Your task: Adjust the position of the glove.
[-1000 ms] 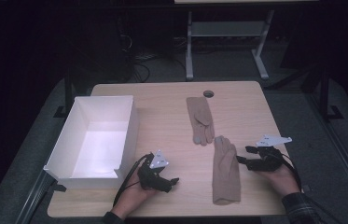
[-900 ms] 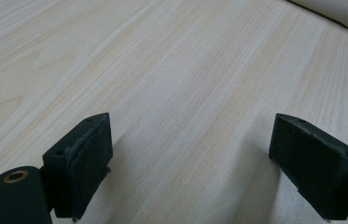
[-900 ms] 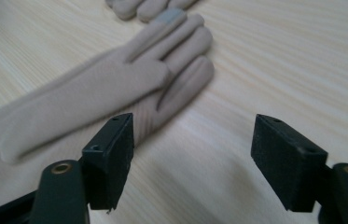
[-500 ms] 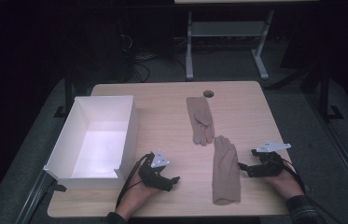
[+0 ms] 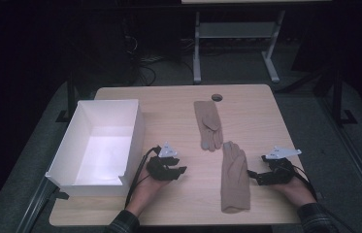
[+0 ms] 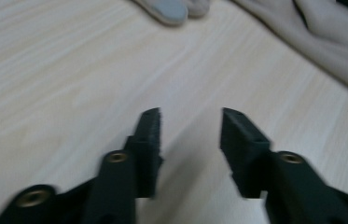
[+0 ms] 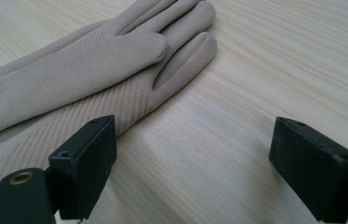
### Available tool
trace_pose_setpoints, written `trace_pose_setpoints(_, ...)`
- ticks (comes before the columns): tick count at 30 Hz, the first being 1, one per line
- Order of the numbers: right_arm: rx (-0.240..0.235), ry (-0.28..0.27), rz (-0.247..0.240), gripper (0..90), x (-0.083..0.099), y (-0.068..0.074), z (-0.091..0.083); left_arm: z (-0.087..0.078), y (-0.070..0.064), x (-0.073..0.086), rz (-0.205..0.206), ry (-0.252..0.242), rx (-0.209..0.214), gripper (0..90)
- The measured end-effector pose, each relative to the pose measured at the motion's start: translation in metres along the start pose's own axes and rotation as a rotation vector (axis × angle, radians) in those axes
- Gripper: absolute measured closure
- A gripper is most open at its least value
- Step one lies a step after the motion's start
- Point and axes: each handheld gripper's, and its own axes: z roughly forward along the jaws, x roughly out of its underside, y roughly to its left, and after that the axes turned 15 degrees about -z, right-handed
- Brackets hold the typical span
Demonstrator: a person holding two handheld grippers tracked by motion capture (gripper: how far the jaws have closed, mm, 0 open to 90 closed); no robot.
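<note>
So far nothing is packed. Nearest, the right gripper (image 5: 255,175) has jaws spread wide just beside the near glove (image 5: 234,176); the left gripper (image 5: 181,171) is spread too, empty. Farther off lies the far glove (image 5: 208,124), and the white box (image 5: 135,127) waits empty at left on the counter (image 5: 169,102).

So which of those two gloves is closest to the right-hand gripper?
The near glove, lying just beside the right gripper. The far glove lies further up the table.

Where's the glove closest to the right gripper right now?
In the high view the near glove lies flat on the table, right of centre, just left of the right gripper, with the far glove beyond it.
</note>
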Motion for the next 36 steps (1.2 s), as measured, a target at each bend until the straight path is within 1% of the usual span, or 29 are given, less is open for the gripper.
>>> trace_pose_setpoints(1,0.000,0.000,0.000,14.4,0.000,0.000,0.000,0.003,0.000,-0.005,-0.005,0.001,0.013,71.7)
trace_pose_setpoints(2,0.000,0.000,0.000,14.3,0.000,0.000,0.000,0.006,0.000,-0.009,-0.002,0.001,0.020,75.7)
trace_pose_setpoints(3,0.000,0.000,0.001,14.3,0.000,0.000,0.000,0.011,-0.002,-0.017,0.020,-0.003,0.038,79.9)
trace_pose_setpoints(4,0.000,0.000,0.004,14.4,0.000,0.000,0.000,0.011,-0.002,-0.017,0.020,-0.003,0.038,84.2)
trace_pose_setpoints(5,0.000,0.000,0.004,14.4,0.000,0.000,0.000,0.014,-0.003,-0.022,0.028,-0.011,0.042,84.2)
trace_pose_setpoints(6,0.001,0.001,0.003,14.3,0.000,0.000,0.000,0.018,-0.004,-0.028,0.046,-0.010,0.046,87.6)
trace_pose_setpoints(7,0.001,0.000,0.003,14.1,0.000,0.000,0.001,0.021,-0.005,-0.033,0.054,-0.015,0.049,89.6)
trace_pose_setpoints(10,0.000,0.000,0.002,14.1,-0.001,0.000,0.001,0.032,-0.008,-0.046,0.080,-0.019,0.049,89.7)
trace_pose_setpoints(13,0.000,-0.001,0.002,14.1,0.000,0.000,0.001,0.047,-0.015,-0.059,0.091,-0.026,0.063,89.6)
trace_pose_setpoints(14,0.000,-0.002,0.003,14.1,0.000,0.000,0.001,0.051,-0.017,-0.061,0.099,-0.025,0.060,89.7)
trace_pose_setpoints(17,0.000,-0.002,0.003,14.1,0.000,0.000,0.001,0.066,-0.024,-0.072,0.123,-0.009,0.058,89.7)
trace_pose_setpoints(20,0.000,-0.001,0.002,14.1,-0.001,0.000,0.001,0.080,-0.029,-0.081,0.132,0.000,0.064,89.6)
trace_pose_setpoints(21,0.000,-0.003,0.003,14.1,-0.001,0.000,0.001,0.088,-0.031,-0.083,0.137,0.008,0.063,89.6)
trace_pose_setpoints(22,0.000,-0.003,0.003,14.1,-0.001,0.000,0.001,0.088,-0.031,-0.083,0.137,0.008,0.063,89.7)
trace_pose_setpoints(23,0.000,-0.003,0.002,14.1,-0.001,0.000,0.001,0.094,-0.032,-0.084,0.137,0.011,0.054,89.7)
trace_pose_setpoints(26,0.000,-0.004,0.004,14.1,0.000,0.000,0.001,0.104,-0.028,-0.082,0.132,0.048,0.037,89.7)
trace_pose_setpoints(27,0.000,-0.004,0.004,14.1,0.000,0.000,0.001,0.105,-0.026,-0.081,0.116,0.052,0.044,89.7)
trace_pose_setpoints(28,0.000,-0.004,0.004,14.1,0.000,0.000,0.001,0.105,-0.024,-0.080,0.100,0.047,0.059,89.7)
trace_pose_setpoints(29,0.000,-0.004,0.004,14.1,0.000,0.000,0.001,0.104,-0.023,-0.079,0.088,0.046,0.061,89.7)
trace_pose_setpoints(32,-0.003,-0.005,0.001,14.1,-0.001,0.000,0.001,0.101,-0.021,-0.076,0.098,0.044,0.053,89.7)
trace_pose_setpoints(33,-0.003,-0.005,0.001,14.1,-0.001,0.000,0.001,0.099,-0.021,-0.075,0.087,0.041,0.054,89.7)
trace_pose_setpoints(36,-0.003,-0.004,0.001,14.1,-0.001,0.000,0.001,0.092,-0.018,-0.069,0.085,0.044,0.052,89.8)
